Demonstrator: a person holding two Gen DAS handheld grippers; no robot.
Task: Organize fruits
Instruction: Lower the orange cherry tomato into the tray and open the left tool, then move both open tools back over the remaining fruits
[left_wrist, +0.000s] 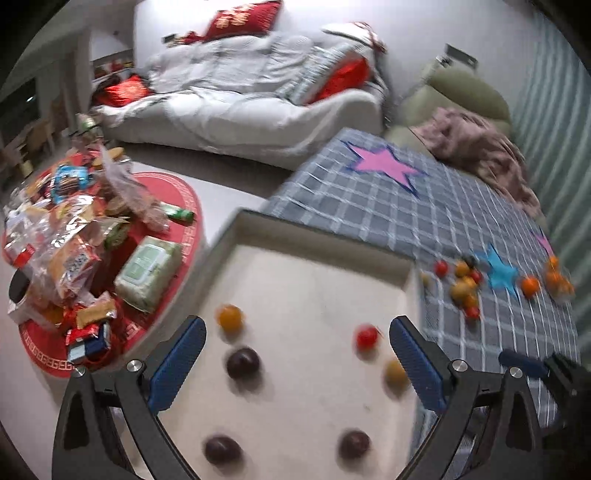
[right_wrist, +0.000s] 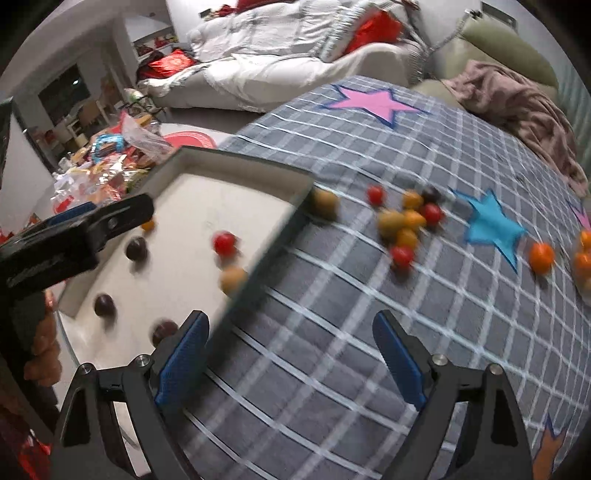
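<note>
My left gripper (left_wrist: 297, 354) hangs over the white tray (left_wrist: 317, 236), jaws spread wide, nothing between them. In the tray: 3 dark plums, e.g. one near the left pad (left_wrist: 242, 363), an orange fruit (left_wrist: 230, 317) farther left, a red tomato (left_wrist: 366, 336) and a yellow fruit (left_wrist: 396, 373) by the right pad. My right gripper (right_wrist: 291, 354) is over the checked cloth (right_wrist: 332, 314), just right of the tray's edge, also spread and empty. More fruit lies in a loose pile (right_wrist: 406, 221) on the cloth, far right of the tray, w/ a tangerine (right_wrist: 541, 257) apart beyond the blue star (right_wrist: 493, 225). Pics are blurry.
</note>
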